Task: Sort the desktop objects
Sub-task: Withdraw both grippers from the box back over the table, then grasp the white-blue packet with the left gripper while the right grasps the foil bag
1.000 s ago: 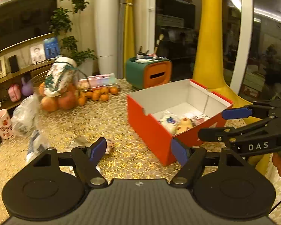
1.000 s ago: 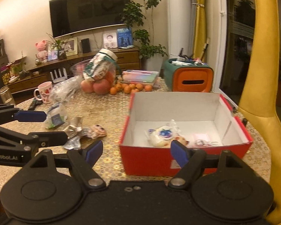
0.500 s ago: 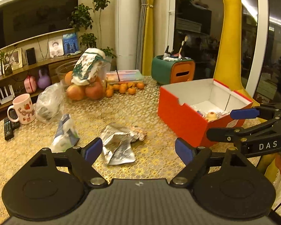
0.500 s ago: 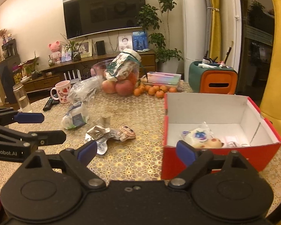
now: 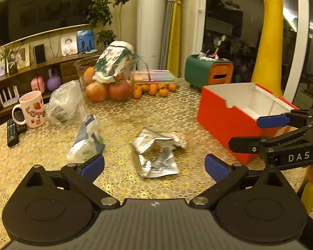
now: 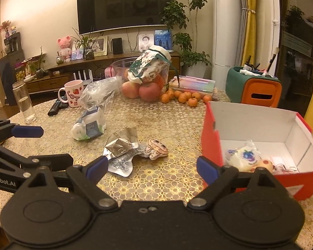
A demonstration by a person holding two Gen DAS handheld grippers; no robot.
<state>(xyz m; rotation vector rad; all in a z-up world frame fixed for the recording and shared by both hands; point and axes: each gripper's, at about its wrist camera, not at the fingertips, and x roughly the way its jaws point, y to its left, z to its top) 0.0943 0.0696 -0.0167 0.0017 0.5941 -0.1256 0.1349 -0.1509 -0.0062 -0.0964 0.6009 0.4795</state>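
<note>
A crumpled silver foil wrapper (image 5: 155,154) lies on the gold-patterned table just ahead of my open, empty left gripper (image 5: 154,166); it also shows in the right wrist view (image 6: 121,152). A small cartoon-face snack packet (image 6: 156,149) lies against it. A blue-white pouch (image 5: 87,140) lies to the left. The open red box (image 6: 260,145) at the right holds wrapped snacks (image 6: 243,158). My right gripper (image 6: 150,166) is open and empty, in front of the wrapper and the box; it also shows in the left wrist view (image 5: 258,131).
A glass bowl of apples with a printed bag (image 6: 148,77), small oranges (image 6: 183,99), a clear plastic bag (image 6: 100,93), a pink mug (image 6: 73,92), remotes (image 6: 56,106), a glass bottle (image 6: 24,102) and a green-orange organiser (image 6: 254,87) stand farther back.
Both grippers have swung left, away from the red box toward the foil wrapper. Both stay open and empty.
</note>
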